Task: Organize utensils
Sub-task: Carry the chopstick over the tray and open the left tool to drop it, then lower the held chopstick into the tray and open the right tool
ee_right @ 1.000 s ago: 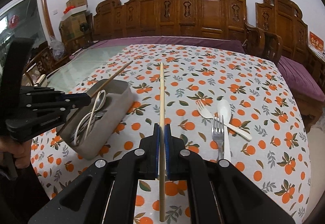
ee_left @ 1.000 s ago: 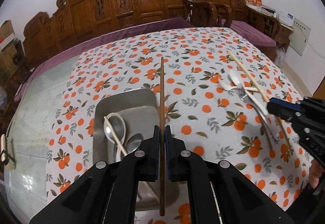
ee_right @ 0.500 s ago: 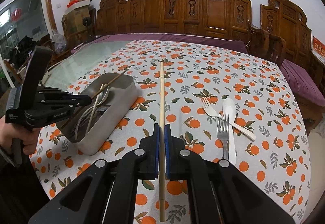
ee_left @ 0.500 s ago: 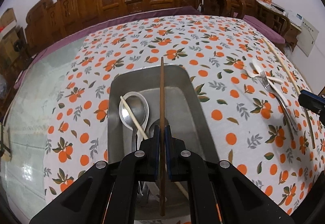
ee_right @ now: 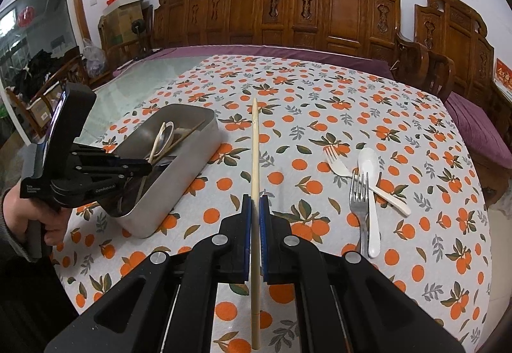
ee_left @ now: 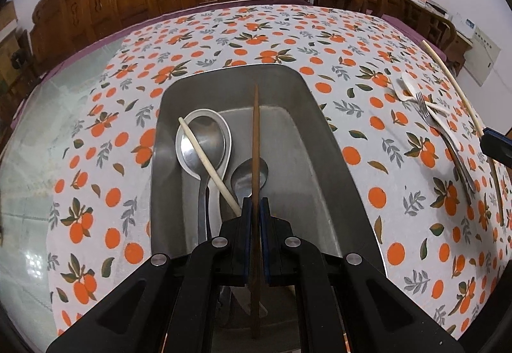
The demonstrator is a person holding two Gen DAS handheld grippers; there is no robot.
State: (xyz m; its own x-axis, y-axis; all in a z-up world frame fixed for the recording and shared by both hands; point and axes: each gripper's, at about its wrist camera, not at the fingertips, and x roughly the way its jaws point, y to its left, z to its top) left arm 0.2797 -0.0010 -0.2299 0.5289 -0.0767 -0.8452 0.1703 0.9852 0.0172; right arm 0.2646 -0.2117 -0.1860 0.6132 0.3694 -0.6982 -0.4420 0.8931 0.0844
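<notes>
Both sets of jaws are clamped on chopsticks; the left gripper [ee_left: 255, 209] pinches a dark wooden chopstick [ee_left: 255, 141] at centre frame, the right gripper [ee_right: 255, 204] pinches a pale bamboo chopstick [ee_right: 254, 154] at centre of its own view. The dark chopstick hangs lengthwise over the metal tray [ee_left: 323, 141], above a small spoon [ee_left: 248, 175]; a large ladle spoon [ee_left: 201, 141] and a pale chopstick [ee_left: 208, 162] already lie in the tray's left half. At right of the frame, a metal fork [ee_right: 359, 193], a white plastic spoon [ee_right: 371, 180] and a white plastic fork [ee_right: 339, 165] remain on the orange-print tablecloth [ee_right: 320, 116]. Risk, as judged: released at a tilt, the dark chopstick could strike the spoon bowl and bounce, or rest across the far rim and slide out; the overlapping fork and spoons may drag one another when lifted.
</notes>
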